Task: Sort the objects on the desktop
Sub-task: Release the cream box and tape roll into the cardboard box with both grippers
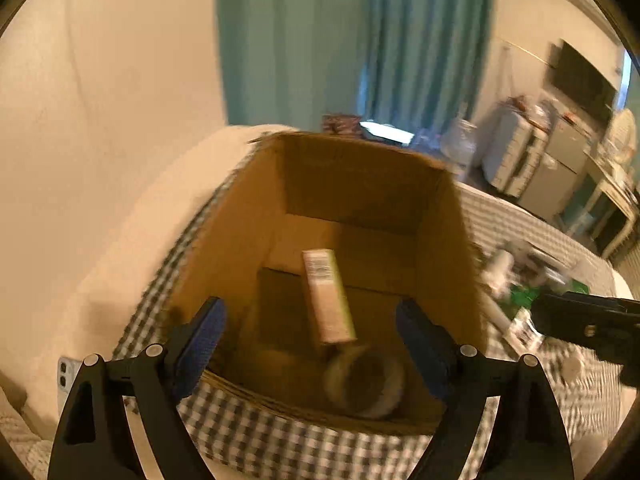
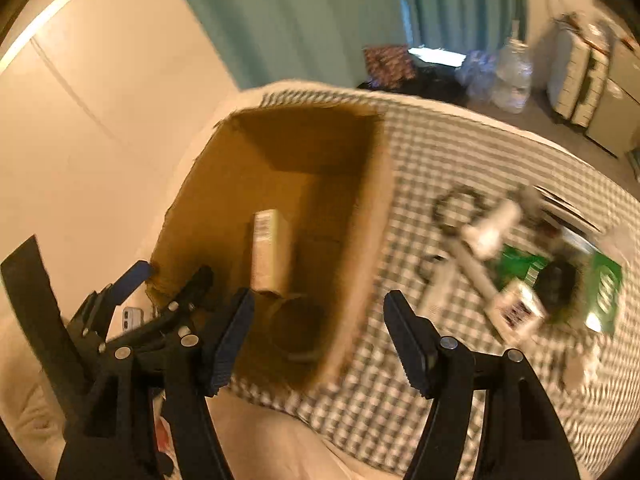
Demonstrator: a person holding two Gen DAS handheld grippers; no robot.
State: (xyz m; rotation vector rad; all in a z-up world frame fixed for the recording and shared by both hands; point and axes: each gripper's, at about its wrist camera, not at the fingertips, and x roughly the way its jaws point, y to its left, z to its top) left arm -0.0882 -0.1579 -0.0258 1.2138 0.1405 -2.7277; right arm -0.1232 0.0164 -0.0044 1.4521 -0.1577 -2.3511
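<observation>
Both claws spread wide and empty: left claw (image 1: 310,334) poised over the near rim of the cardboard box (image 1: 236,216), right claw (image 2: 318,338) just beside the box's right wall, over the checked cloth (image 2: 440,152). Already inside the box: a slim carton (image 1: 328,296), long axis running from the near side toward the far wall, barcode end pointing away, with a round tub (image 1: 366,384) touching its near end. Still to sort, off to the right and nearer the right claw: a blurred heap holding a white tube (image 2: 494,226) lying slantwise, upper end pointing far-right, beside a green packet (image 2: 604,284) and a dark ring (image 2: 460,210).
</observation>
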